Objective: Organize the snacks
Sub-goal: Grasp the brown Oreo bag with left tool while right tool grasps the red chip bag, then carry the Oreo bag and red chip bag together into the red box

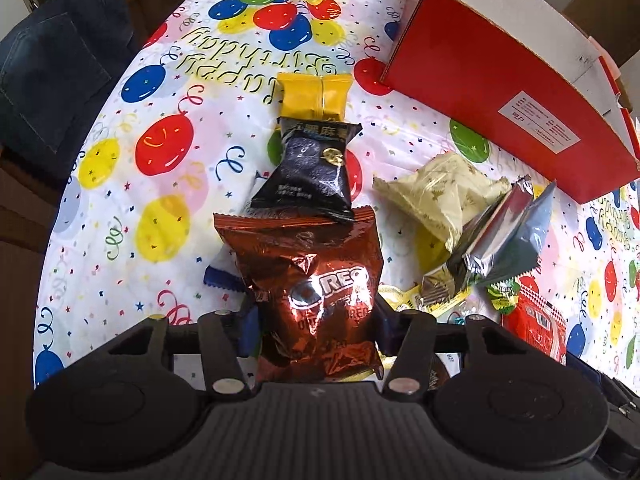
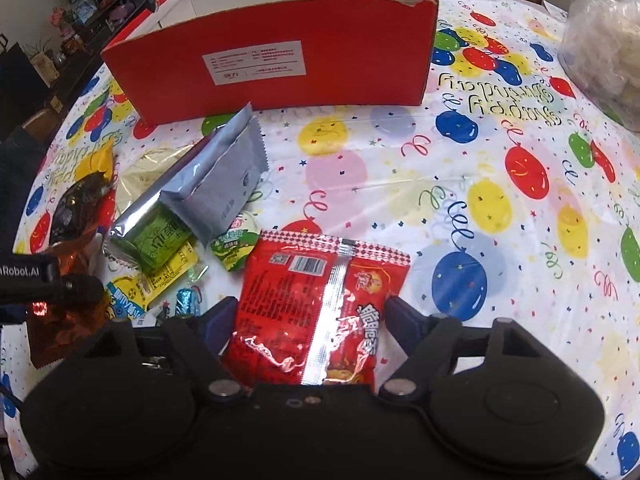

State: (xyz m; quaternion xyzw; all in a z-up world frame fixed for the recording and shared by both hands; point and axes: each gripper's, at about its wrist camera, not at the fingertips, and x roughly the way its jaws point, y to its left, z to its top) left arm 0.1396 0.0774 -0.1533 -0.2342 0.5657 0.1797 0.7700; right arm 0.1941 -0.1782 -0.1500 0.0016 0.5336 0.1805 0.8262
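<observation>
Left gripper [image 1: 318, 320] is pointing steeply down over the desk [image 1: 120, 200], which is wearing a white balloon-print birthday cover. A crinkled copper-brown foil Oreo packet [image 1: 316, 288] is lying between its dark blue fingers [image 1: 250, 330], reaching from the gripper body out to the far side. The jaws are standing about half open and hugging the packet's sides; real pressing contact I cannot tell. Just beyond the Oreo packet a black snack pouch [image 1: 308, 176] is overlapping its far edge, and a yellow wrapped packet [image 1: 314, 94] is lying farther still.

Right gripper [image 2: 310, 320] is also tilting down, jaws fairly wide. A glossy red plastic snack bag with a silver seam [image 2: 320, 304] is lying seam-up between the blue fingers [image 2: 402, 320], near end under the gripper body; a small gap is showing on each side, so the pads are not pressing.

To the left of the red bag a silver foil packet [image 2: 218, 184] is leaning over a green packet [image 2: 154, 244]. An open red cardboard box [image 2: 280, 68] is standing at the far side, apart from both held-over snacks.
</observation>
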